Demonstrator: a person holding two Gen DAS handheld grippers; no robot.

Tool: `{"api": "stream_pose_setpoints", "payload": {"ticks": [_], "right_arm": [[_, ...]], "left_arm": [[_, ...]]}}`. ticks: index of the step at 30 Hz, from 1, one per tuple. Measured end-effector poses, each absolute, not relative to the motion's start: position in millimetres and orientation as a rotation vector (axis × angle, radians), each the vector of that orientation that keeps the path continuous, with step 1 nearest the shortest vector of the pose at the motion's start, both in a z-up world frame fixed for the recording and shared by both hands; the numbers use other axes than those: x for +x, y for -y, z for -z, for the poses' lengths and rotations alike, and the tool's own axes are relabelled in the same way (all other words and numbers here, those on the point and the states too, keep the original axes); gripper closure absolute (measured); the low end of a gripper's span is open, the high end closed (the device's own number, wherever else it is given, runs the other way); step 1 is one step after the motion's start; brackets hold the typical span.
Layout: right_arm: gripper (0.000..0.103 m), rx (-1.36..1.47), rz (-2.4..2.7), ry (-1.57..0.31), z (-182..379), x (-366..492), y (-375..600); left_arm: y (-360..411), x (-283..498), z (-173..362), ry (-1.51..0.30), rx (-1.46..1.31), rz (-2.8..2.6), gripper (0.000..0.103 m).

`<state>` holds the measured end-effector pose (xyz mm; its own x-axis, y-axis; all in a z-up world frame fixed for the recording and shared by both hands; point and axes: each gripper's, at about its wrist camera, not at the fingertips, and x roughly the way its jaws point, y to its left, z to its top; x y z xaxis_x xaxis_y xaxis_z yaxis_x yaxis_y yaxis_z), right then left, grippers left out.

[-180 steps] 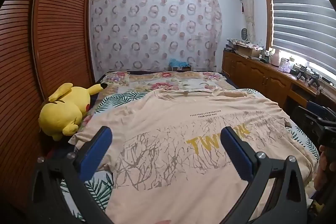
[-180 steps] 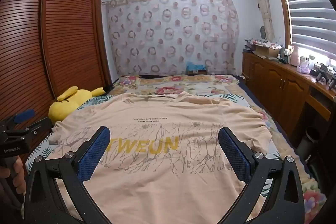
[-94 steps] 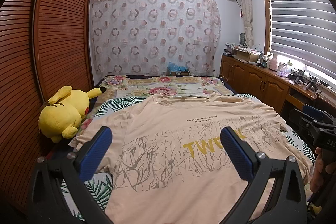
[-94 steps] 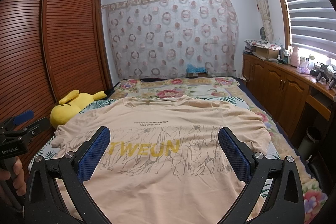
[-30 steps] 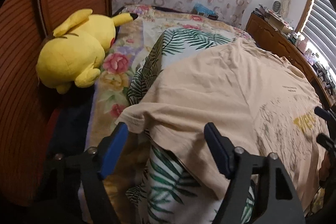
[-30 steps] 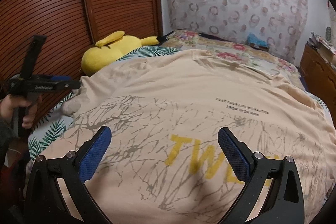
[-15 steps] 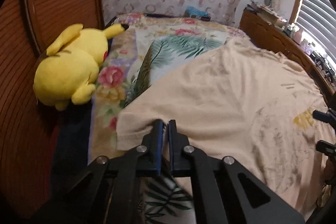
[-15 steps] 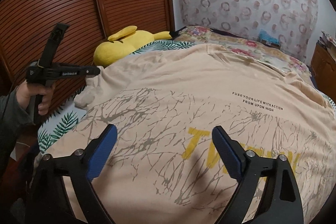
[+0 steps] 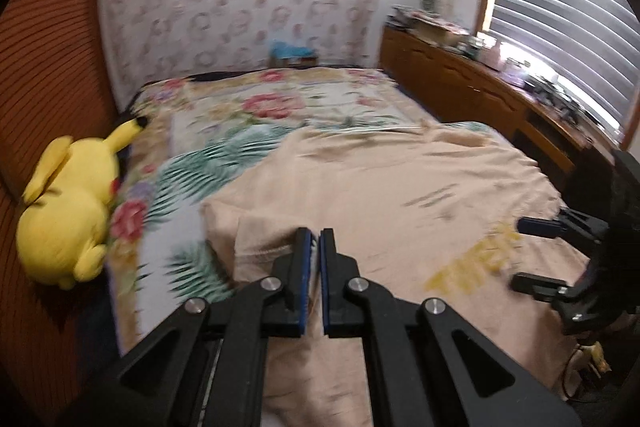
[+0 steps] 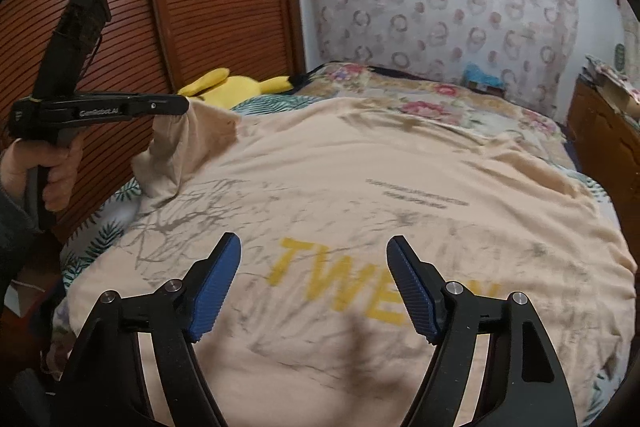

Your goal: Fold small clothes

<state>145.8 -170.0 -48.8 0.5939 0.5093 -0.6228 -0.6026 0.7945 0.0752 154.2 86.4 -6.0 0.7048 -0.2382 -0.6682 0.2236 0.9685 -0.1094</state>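
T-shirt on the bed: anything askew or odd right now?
Only the sleeve by the plush toy: it is lifted off the bed, pinched in the shut left gripper. The rest of the T-shirt lies flat, mildly wrinkled. No damage visible.

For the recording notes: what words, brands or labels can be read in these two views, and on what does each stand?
"GenRobot.AI": white lettering on the side of the left gripper, right wrist view.
"TWE", then cut off by a finger of the right gripper: big yellow letters on the T-shirt.
Two small dark lines higher on the shirt's chest: too blurred to read.
Left wrist view: yellow letters too smeared to read.
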Motion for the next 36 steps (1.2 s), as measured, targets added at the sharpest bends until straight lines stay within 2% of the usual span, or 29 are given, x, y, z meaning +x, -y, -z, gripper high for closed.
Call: {"api": "stream_pose_setpoints", "payload": {"ticks": [4, 7, 8, 9, 10, 11, 13, 25, 34, 36], "right_arm": [[0.026, -0.134, -0.621, -0.675, 46.4, 148.4, 186.6], [0.026, -0.131, -0.611, -0.676, 47.4, 147.9, 194.2], [0.026, -0.129, -0.608, -0.678, 47.9, 148.0, 195.4], [0.026, -0.128, -0.606, -0.679, 48.1, 147.7, 195.3], [0.026, -0.127, -0.604, -0.68, 48.9, 148.2, 195.8], [0.026, -0.126, -0.603, -0.68, 49.2, 148.7, 195.5], [0.026, -0.125, -0.604, -0.681, 49.9, 149.5, 192.9], [0.026, -0.183, -0.683, -0.684, 46.6, 159.0, 144.5], [0.054, -0.218, -0.794, -0.734, 47.1, 183.6, 86.5], [0.057, -0.223, -0.818, -0.76, 53.0, 191.5, 73.0]], "left_arm": [[-52.7, 155.6, 1.4, -0.751, 0.025, 0.293, 0.103], [-46.3, 153.3, 3.1, -0.77, 0.047, 0.274, 0.096], [-47.0, 154.0, 5.6, -0.775, 0.048, 0.274, 0.091], [-47.6, 151.8, 6.3, -0.777, 0.044, 0.278, 0.077], [-51.0, 149.2, 6.8, -0.777, 0.04, 0.278, 0.068], [-53.1, 147.0, 8.1, -0.771, 0.04, 0.27, 0.053], [-62.8, 136.7, 8.4, -0.749, 0.046, 0.245, 0.041], [-133.0, 109.0, 59.9, -0.858, 0.043, 0.1, 0.035], [-155.3, 109.2, 95.4, -0.937, 0.002, 0.041, 0.032], [-157.8, 109.8, 98.2, -0.937, -0.013, 0.04, 0.029]]}}
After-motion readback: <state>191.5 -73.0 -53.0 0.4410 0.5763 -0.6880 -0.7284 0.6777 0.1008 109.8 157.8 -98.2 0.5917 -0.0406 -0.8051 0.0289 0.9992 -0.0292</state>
